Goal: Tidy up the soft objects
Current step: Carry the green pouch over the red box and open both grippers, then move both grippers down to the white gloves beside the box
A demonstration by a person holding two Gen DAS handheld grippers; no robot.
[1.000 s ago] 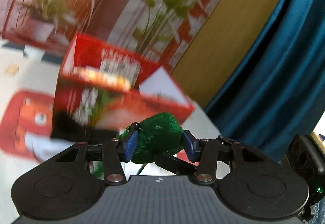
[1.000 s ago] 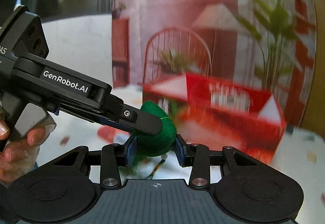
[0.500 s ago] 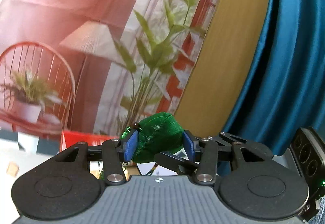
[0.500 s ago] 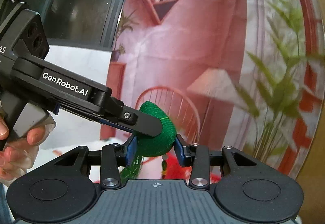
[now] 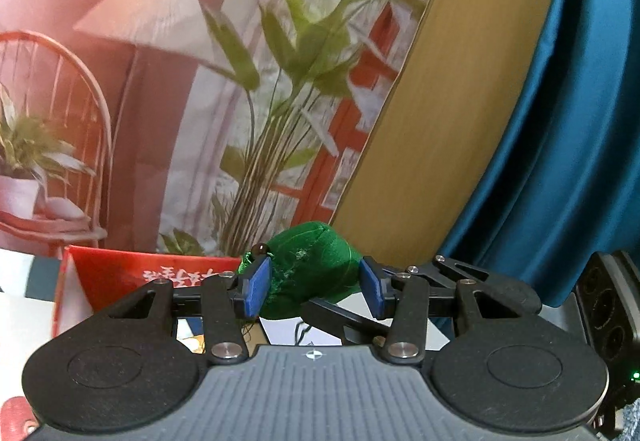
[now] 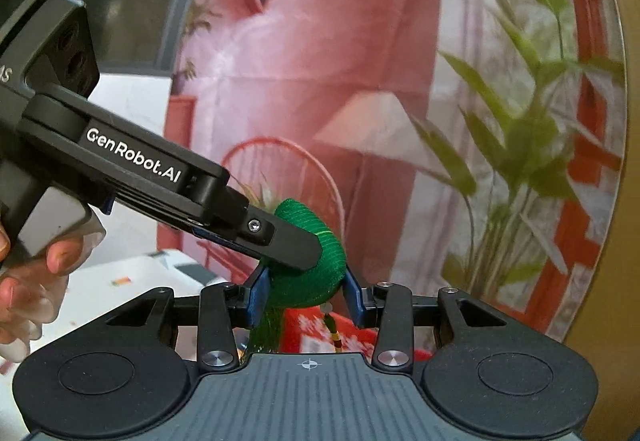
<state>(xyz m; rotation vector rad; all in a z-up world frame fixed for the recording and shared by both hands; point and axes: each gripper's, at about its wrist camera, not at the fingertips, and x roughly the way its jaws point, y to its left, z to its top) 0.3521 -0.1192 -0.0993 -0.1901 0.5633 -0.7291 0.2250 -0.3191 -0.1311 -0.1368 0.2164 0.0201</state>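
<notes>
Printed backdrop [image 5: 168, 53] behind; green plush toy [image 5: 310, 273] pinched between left gripper [image 5: 316, 291] and right gripper [image 6: 306, 295], both clamped on it.

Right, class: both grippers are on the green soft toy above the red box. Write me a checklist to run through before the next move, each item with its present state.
1. Left gripper fingers pinch the green soft toy from both sides: ok.
2. Right gripper fingers also clamp the toy: ok.
3. The two grippers meet at the toy, a left finger lying across it; free to separate: cannot tell.
4. Red box in view below and ahead: ok.
5. Room inside the box for the toy: cannot tell.
6. Toy's dangling threads free of the fingers: cannot tell.
</notes>
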